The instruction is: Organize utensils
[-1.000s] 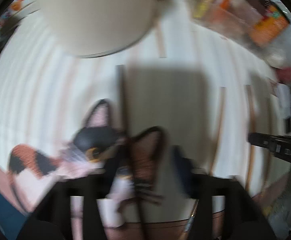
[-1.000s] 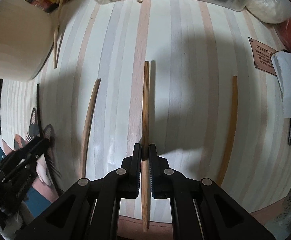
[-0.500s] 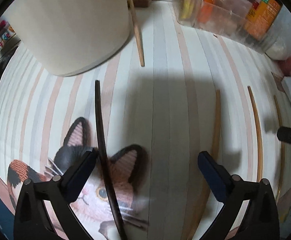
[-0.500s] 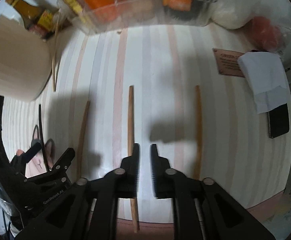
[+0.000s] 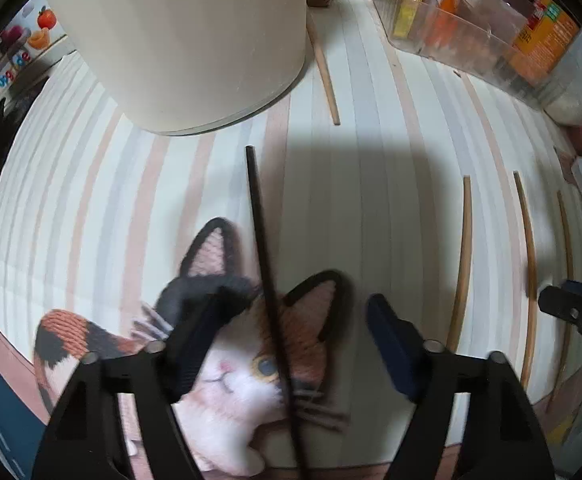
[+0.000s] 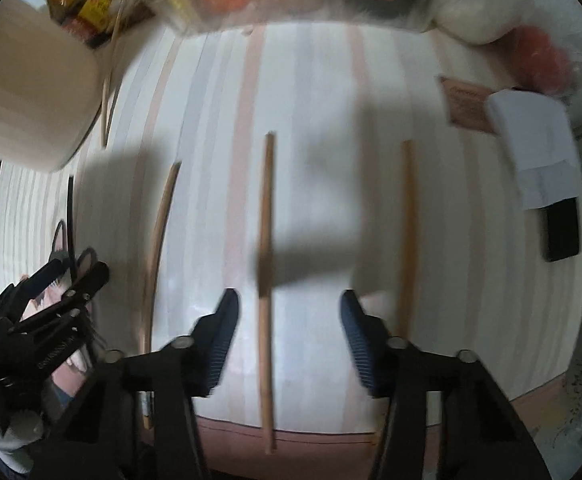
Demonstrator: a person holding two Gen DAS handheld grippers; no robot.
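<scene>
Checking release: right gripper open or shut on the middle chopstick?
Open. The right gripper pads stand clear of the middle chopstick, lying between them.

A black chopstick (image 5: 265, 276) crosses a calico cat mat (image 5: 247, 384) on the pastel-striped tablecloth (image 5: 371, 200).

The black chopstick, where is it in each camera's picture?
Left wrist view: the black chopstick runs up the middle, across the cat picture.
Right wrist view: a thin dark line at the far left, beside the left gripper.
Shared landmark: the big beige tub, top left in both.
</scene>
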